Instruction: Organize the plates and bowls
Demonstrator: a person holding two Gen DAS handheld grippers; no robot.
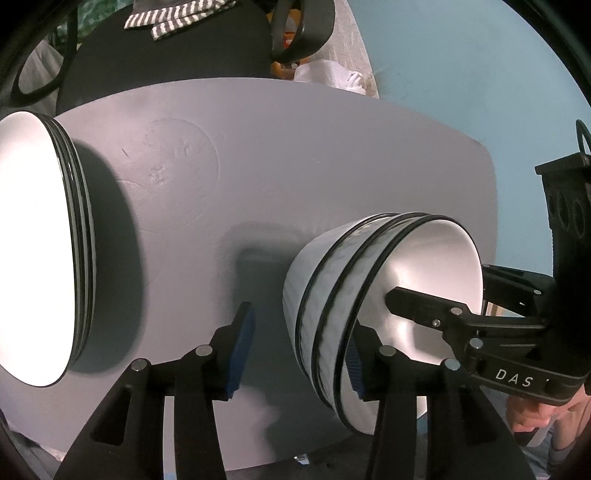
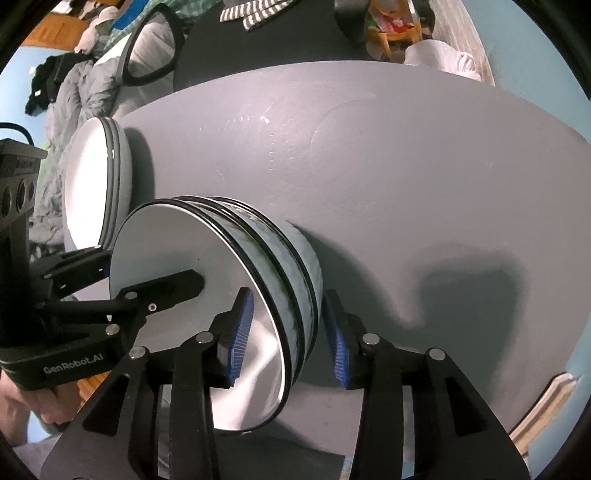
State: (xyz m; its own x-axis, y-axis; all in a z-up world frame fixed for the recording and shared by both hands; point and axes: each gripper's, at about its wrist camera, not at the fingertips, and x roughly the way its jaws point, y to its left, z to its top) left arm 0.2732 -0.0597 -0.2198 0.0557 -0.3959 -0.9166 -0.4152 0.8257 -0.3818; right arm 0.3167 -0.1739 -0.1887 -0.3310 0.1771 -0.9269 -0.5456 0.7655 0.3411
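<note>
Three nested white bowls [image 1: 369,291] with black rims stand on the grey table [image 1: 295,166], with both grippers at their rim from opposite sides. My left gripper [image 1: 299,358] is open and straddles the near wall, one blue pad [image 1: 242,350] well clear outside. My right gripper [image 2: 288,339] is also open, with one pad [image 2: 240,332] inside the bowls [image 2: 229,266] and the other just outside the wall. Neither grips. A stack of white plates [image 1: 37,240] with black rims lies to the left, also in the right wrist view as the plates [image 2: 96,184].
Behind the table [image 2: 406,166] stands a black chair [image 1: 166,55] with a striped cloth [image 1: 173,18] on it. White plastic bags [image 2: 443,55] and heaped clothing [image 2: 74,85] lie beyond. A person's hand [image 1: 535,413] holds the right gripper. Blue floor surrounds the table.
</note>
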